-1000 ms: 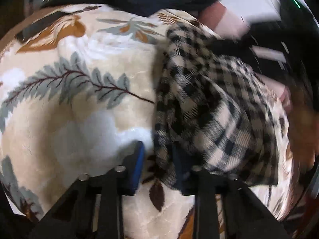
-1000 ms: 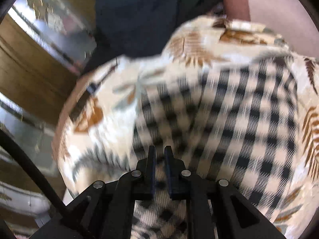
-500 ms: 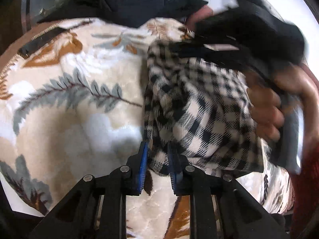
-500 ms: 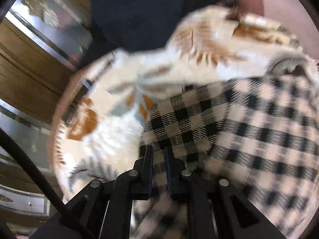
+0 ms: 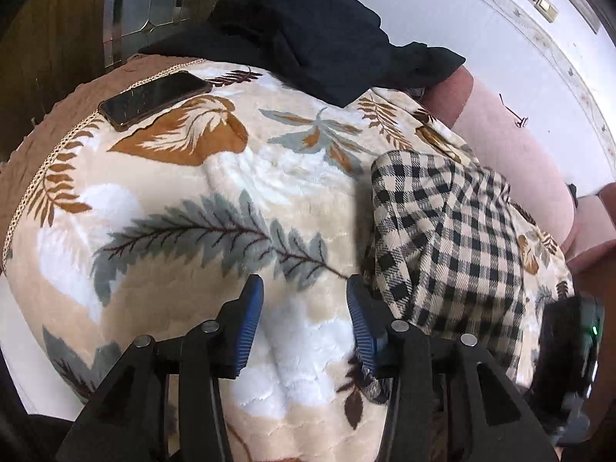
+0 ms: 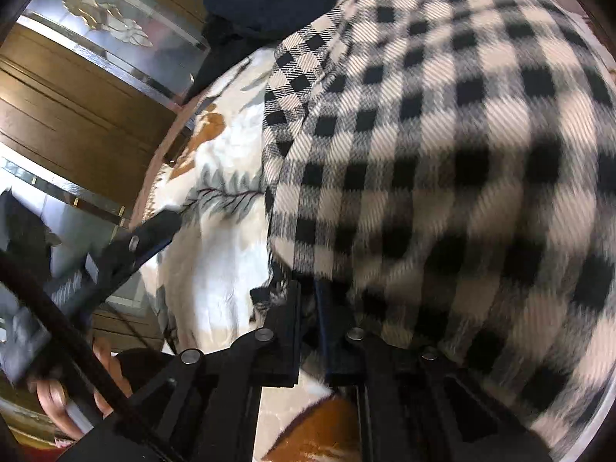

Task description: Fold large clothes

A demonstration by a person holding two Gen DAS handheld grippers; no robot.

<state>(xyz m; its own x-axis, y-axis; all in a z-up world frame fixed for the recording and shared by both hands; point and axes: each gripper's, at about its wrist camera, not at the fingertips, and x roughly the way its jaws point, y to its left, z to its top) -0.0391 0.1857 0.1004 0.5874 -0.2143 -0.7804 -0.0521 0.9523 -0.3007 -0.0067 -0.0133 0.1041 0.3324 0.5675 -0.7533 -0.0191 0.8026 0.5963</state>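
A black-and-cream checked garment [image 5: 446,238] lies folded on a leaf-patterned blanket [image 5: 184,208], to the right in the left wrist view. My left gripper [image 5: 304,319] is open and empty, its right finger just beside the garment's left edge. In the right wrist view the checked garment [image 6: 442,146] fills most of the frame, close and blurred. My right gripper [image 6: 308,308] has its jaws nearly together at the garment's lower edge, with checked cloth between them. The left gripper [image 6: 154,231] also shows at the left of that view.
A dark phone [image 5: 154,96] lies near the blanket's far left edge. A pile of dark navy clothing [image 5: 308,38] sits at the back. A pink sofa [image 5: 512,154] is at the right. A wooden cabinet with glass panels [image 6: 88,88] stands behind.
My left gripper has opened, let go of the checked garment and moved left of it. The right gripper has come down low with the cloth, which now lies folded over.
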